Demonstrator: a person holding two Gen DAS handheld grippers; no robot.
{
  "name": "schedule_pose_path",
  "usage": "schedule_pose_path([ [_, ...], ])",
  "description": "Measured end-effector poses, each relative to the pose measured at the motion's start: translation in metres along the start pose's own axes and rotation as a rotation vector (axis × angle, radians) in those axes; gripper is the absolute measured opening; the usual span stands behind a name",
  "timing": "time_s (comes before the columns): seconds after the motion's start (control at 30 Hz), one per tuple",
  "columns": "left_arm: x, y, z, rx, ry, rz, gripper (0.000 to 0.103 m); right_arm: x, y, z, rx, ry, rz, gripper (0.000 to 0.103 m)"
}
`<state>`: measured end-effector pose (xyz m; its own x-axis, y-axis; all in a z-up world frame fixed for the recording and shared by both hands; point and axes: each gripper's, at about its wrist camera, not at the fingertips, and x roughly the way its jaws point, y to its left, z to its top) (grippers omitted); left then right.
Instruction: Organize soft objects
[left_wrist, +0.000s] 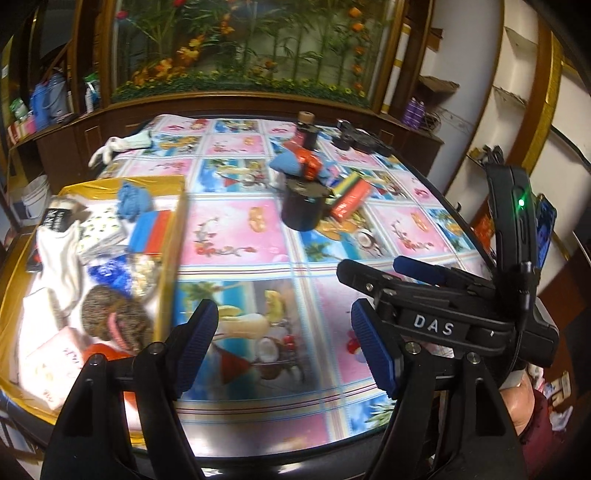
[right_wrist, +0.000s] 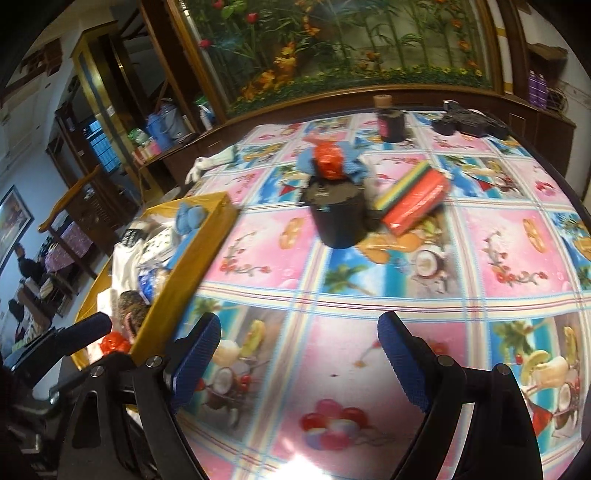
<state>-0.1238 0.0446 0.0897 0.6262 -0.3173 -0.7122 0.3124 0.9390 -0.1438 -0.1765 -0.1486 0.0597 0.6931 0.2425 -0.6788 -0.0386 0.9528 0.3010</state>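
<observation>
Both tools, left (left_wrist: 284, 350) and right (right_wrist: 299, 358), wide open and empty above the desk (right_wrist: 369, 258), apparently free for the sponge pack (right_wrist: 415, 201) outside the yellow box (right_wrist: 184, 273).

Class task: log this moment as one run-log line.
left tongs open, empty | right tongs open, empty | box part-filled | red pack on table

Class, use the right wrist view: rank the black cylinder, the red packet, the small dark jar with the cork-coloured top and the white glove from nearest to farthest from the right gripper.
1. Black cylinder, table centre.
2. Red packet, just right of it.
3 and 4. White glove, far left, and small dark jar, far edge: too close to call.
Right gripper, jaws open.
</observation>
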Motion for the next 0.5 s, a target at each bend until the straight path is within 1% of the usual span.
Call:
schedule_pose_path([
  [0.13,0.010,-0.021,0.002,0.044,0.010,-0.008,0.074,-0.005,-0.024,0.000,0.043,-0.005,-0.027,0.088],
  [0.2,0.015,-0.029,0.003,0.057,0.010,0.007,0.074,-0.009,-0.036,-0.001,0.061,-0.007,-0.050,0.088],
  [0.3,0.022,-0.036,0.003,0.065,0.012,0.046,0.074,-0.014,-0.051,-0.002,0.079,-0.010,-0.077,0.088],
  [0.4,0.027,-0.041,0.001,0.076,0.005,0.102,0.074,-0.019,-0.063,-0.004,0.090,-0.016,-0.110,0.088],
  [0.5,0.030,-0.043,0.000,0.089,0.001,0.151,0.074,-0.020,-0.072,-0.006,0.100,-0.011,-0.122,0.088],
])
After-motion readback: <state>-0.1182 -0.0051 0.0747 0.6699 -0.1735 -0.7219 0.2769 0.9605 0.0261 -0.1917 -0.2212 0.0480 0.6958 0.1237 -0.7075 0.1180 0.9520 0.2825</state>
